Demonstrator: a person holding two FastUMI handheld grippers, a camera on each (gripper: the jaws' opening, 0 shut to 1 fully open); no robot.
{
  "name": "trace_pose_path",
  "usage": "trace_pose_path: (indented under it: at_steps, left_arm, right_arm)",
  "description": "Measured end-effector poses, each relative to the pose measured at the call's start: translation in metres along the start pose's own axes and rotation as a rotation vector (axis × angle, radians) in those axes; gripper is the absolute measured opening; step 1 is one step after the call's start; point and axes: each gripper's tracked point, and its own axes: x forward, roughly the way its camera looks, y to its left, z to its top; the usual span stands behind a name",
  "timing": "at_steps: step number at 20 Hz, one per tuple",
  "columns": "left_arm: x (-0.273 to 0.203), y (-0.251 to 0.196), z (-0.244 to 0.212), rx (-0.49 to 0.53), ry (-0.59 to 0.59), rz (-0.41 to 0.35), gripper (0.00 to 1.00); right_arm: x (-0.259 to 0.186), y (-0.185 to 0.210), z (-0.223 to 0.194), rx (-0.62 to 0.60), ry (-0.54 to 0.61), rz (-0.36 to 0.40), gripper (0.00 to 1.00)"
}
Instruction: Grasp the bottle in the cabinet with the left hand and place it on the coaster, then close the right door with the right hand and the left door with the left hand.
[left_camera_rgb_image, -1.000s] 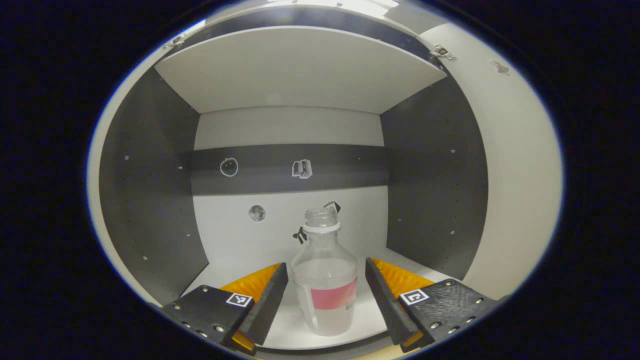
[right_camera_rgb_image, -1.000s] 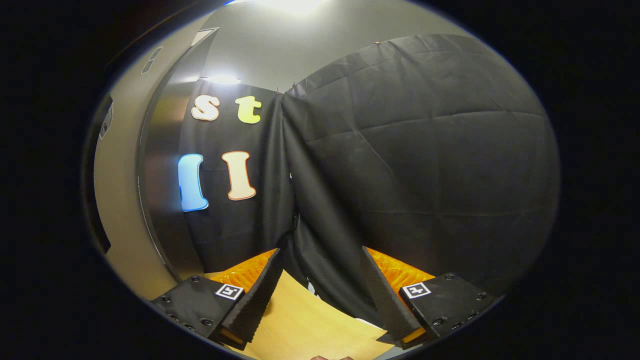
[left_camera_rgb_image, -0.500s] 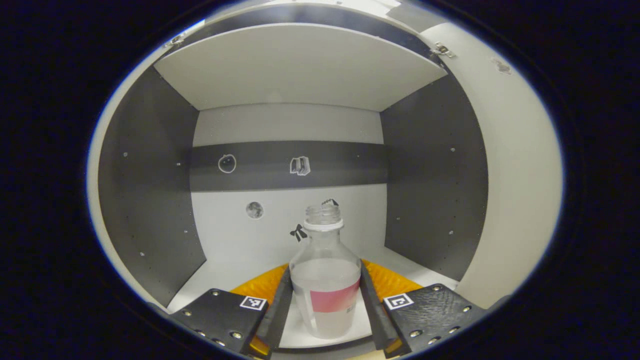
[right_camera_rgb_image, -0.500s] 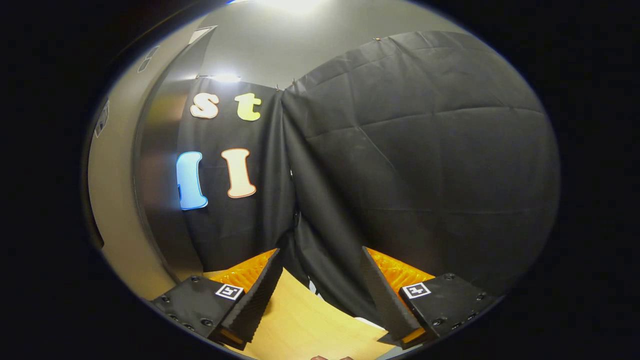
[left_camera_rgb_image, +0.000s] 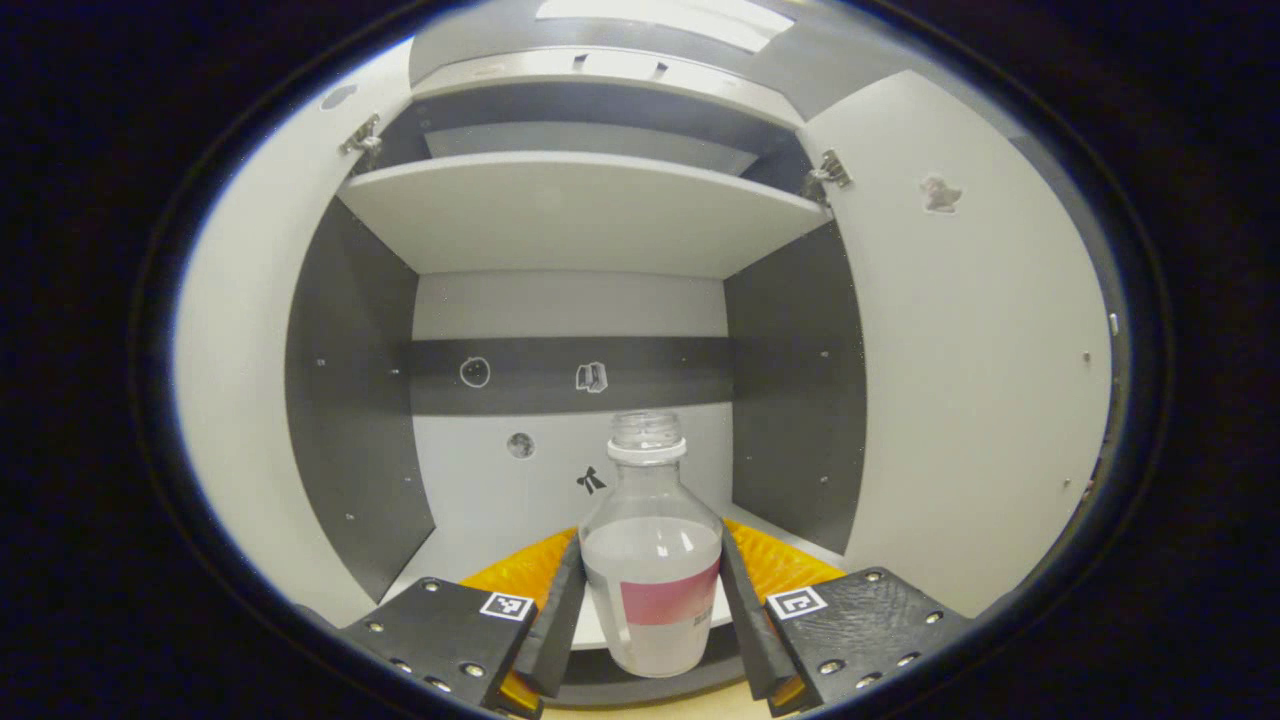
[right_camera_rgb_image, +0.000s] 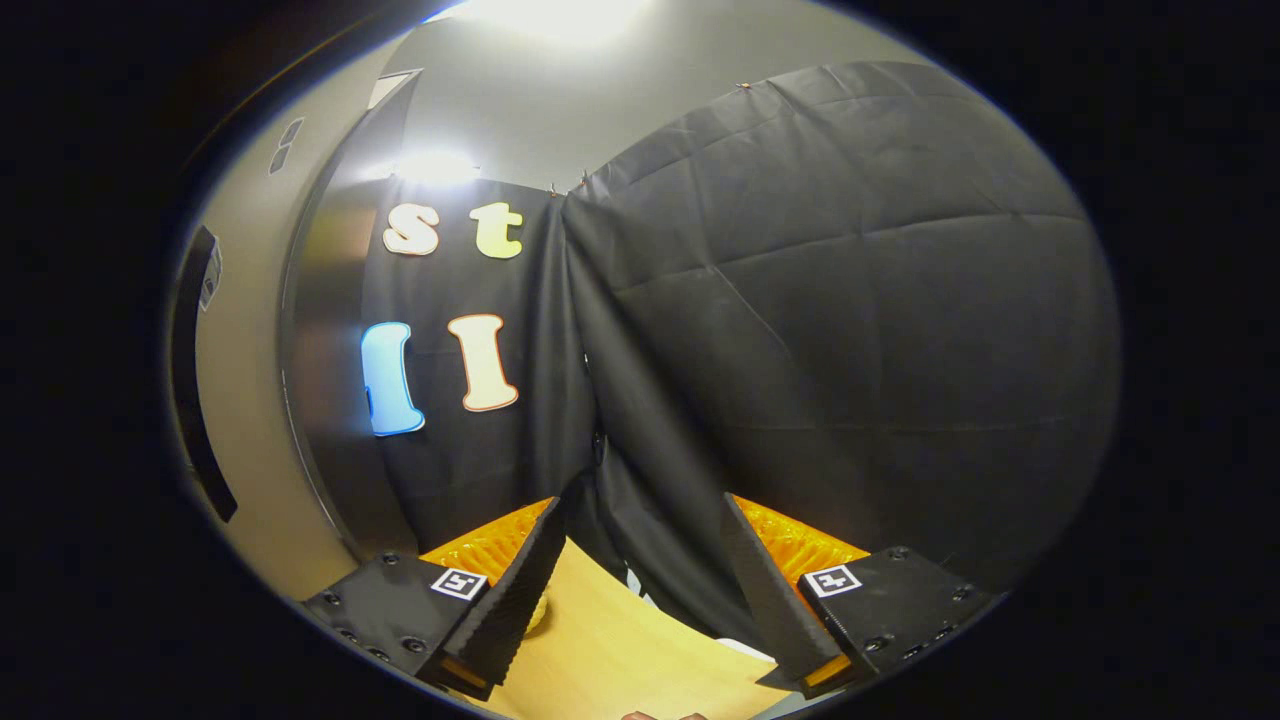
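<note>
Left gripper (left_camera_rgb_image: 650, 600) is what I am watching first: its two fingers are pressing on either side of one clear bottle (left_camera_rgb_image: 650, 560), so I am holding it firmly around the lower body. I am seeing the bottle standing upright, uncapped, partly filled with clear liquid and wearing one pink label band. It is sitting at the front edge of the cabinet (left_camera_rgb_image: 570, 330), over the lip of the bottom shelf; whether its base is touching the shelf I cannot tell. I am counting two doors, both standing open: the left door (left_camera_rgb_image: 240, 370) and the right door (left_camera_rgb_image: 980, 380), each with one hinge showing near its top. One shelf board (left_camera_rgb_image: 580, 210) is spanning the cabinet above the bottle, and four small stickers are dotting the back panel.

Right gripper (right_camera_rgb_image: 635, 600) is hanging with its two fingers spread wide apart and nothing between them, pointing at the black cloth wall (right_camera_rgb_image: 850, 320) above a wooden tabletop (right_camera_rgb_image: 620, 660).
</note>
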Motion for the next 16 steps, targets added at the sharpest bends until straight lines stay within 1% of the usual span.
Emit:
trace_pose_path:
  at_steps: [1,3,5,7,8,9,10,13,15,16]
  left_arm:
    - [-0.013,-0.002,0.001,-0.013,0.011,0.002,0.7]
    - [-0.043,-0.009,0.003,-0.07,0.014,-0.008,0.7]
    - [-0.069,-0.011,-0.003,-0.108,0.019,-0.014,0.7]
    - [-0.097,-0.013,-0.022,-0.151,0.05,-0.017,0.7]
    - [-0.108,-0.012,-0.032,-0.166,0.063,-0.016,0.73]
    - [-0.118,-0.011,-0.042,-0.17,0.08,-0.012,0.69]
    - [-0.128,-0.011,-0.053,-0.165,0.095,-0.008,0.69]
    - [-0.157,-0.02,-0.082,-0.153,0.114,-0.033,0.7]
    - [-0.171,-0.029,-0.103,-0.178,0.118,-0.054,0.69]
    - [-0.179,-0.033,-0.117,-0.191,0.124,-0.061,0.69]
  right_arm:
    - [-0.005,0.003,0.002,0.004,0.006,0.009,0.99]
    - [-0.023,0.009,-0.001,0.018,0.02,0.025,0.99]
    - [-0.031,0.014,0.008,0.052,0.021,0.034,0.99]
    - [-0.035,0.019,0.012,0.076,0.021,0.044,0.99]
    - [-0.039,0.021,0.014,0.077,0.023,0.05,0.99]
    - [-0.042,0.023,0.014,0.072,0.025,0.055,0.99]
    - [-0.046,0.024,0.016,0.065,0.027,0.059,0.95]
    - [-0.06,0.033,0.019,0.045,0.027,0.08,0.95]
    - [-0.07,0.036,0.02,0.029,0.032,0.093,0.95]
    - [-0.075,0.037,0.02,0.023,0.038,0.1,0.99]
